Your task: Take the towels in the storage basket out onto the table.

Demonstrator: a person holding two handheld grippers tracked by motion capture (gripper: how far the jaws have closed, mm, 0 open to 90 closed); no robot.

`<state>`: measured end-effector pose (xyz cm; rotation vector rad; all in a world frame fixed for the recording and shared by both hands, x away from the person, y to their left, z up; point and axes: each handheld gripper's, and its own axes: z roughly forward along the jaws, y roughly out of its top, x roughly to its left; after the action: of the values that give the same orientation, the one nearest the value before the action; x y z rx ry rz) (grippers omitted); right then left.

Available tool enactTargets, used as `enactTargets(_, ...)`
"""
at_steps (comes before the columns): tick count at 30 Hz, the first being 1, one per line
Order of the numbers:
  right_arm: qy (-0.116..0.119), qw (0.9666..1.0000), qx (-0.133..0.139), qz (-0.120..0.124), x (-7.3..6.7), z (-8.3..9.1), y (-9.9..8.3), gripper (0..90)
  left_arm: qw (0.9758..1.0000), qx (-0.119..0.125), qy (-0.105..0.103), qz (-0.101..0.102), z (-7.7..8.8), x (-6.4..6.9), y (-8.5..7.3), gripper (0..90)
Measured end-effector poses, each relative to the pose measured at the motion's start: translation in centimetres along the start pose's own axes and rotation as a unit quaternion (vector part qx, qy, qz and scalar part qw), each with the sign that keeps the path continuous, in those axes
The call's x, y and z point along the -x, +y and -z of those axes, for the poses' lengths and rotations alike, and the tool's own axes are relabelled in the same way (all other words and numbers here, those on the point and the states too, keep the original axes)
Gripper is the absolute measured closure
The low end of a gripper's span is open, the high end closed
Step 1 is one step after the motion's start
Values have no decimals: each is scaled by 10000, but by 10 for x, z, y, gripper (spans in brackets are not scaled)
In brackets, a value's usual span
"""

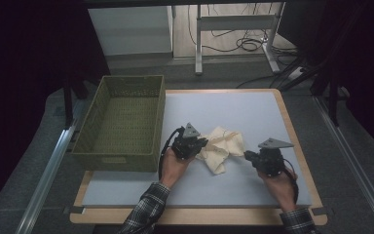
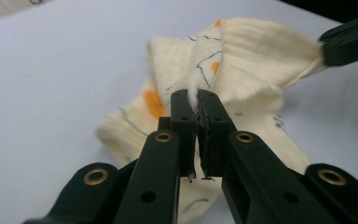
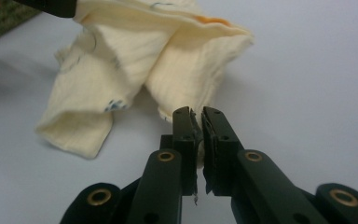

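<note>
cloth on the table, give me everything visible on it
The cloth is pale cream, crinkled like soft gauze, printed with orange spots and thin dark lines. It lies crumpled and folded on the grey table, right of the green basket and apart from it. The left tool is shut on a raised fold near its middle; the right tool pinches an edge at the opposite side. Between them the cloth is partly lifted, with one end resting on the table.

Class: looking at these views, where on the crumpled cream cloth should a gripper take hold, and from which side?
Grip a raised fold or edge of the cloth, coming in low from the side. Both the left gripper and right gripper pinch such thin ridges; the flat middle likely offers nothing to pinch.
</note>
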<state>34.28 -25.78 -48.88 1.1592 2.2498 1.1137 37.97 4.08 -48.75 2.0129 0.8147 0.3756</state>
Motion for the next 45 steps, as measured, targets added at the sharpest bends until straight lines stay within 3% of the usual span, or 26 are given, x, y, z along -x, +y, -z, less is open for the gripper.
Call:
enactTargets(4, -148, 9998, 138, 34, 16, 22, 16, 841, 9998, 7, 198, 21, 6, -10, 20, 862)
enactTargets(7, -359, 9991, 212, 65, 33, 33, 32, 839, 9990, -51, 436, 45, 6, -25, 38, 862)
enactTargets(11, -597, 9977, 314, -89, 61, 31, 55, 818, 9957, -285, 840, 261, -7, -49, 53, 845)
enactTargets(12, -585, 9977, 298, -146, 66, 28, 57, 791, 9942, -370, 957, 324, -12, -53, 54, 813)
enactTargets(14, -583, 9976, 223, -284, 76, 16, 61, 729, 9916, -469, 1119, 455, -19, -57, 51, 651)
enactTargets(16, -631, 9973, 191, -325, 79, 10, 58, 684, 9922, -419, 1040, 549, -21, -54, 45, 576)
enactTargets(19, -428, 9981, 269, -345, 74, 8, 47, 635, 9949, -342, 843, 445, -18, -42, 35, 499)
enactTargets(21, -314, 9988, 212, -308, 68, 7, 38, 610, 9970, -244, 590, 444, -15, -32, 29, 464)
enactTargets(26, 176, 9993, -40, -325, 53, -4, 17, 603, 9992, -332, 207, 119, -13, -3, 8, 407)
enactTargets(32, 559, 9978, -365, 31, 24, -27, 1, 632, 9993, -329, -88, 151, -14, 14, -15, 347)
enactTargets(36, 469, 9974, -397, 389, 7, -38, 2, 666, 9988, -340, -362, -45, -19, 31, -22, 283)
enactTargets(39, 367, 9978, -349, 428, 7, -41, 5, 685, 9977, -427, -421, -305, -27, 44, -25, 267)
enactTargets(42, 403, 9985, -259, 264, 16, -45, 7, 680, 9970, -494, -479, -359, -37, 52, -28, 286)
enactTargets(45, 507, 9984, -190, 128, 20, -52, 9, 627, 9957, -717, -200, -549, -46, 56, -30, 380)
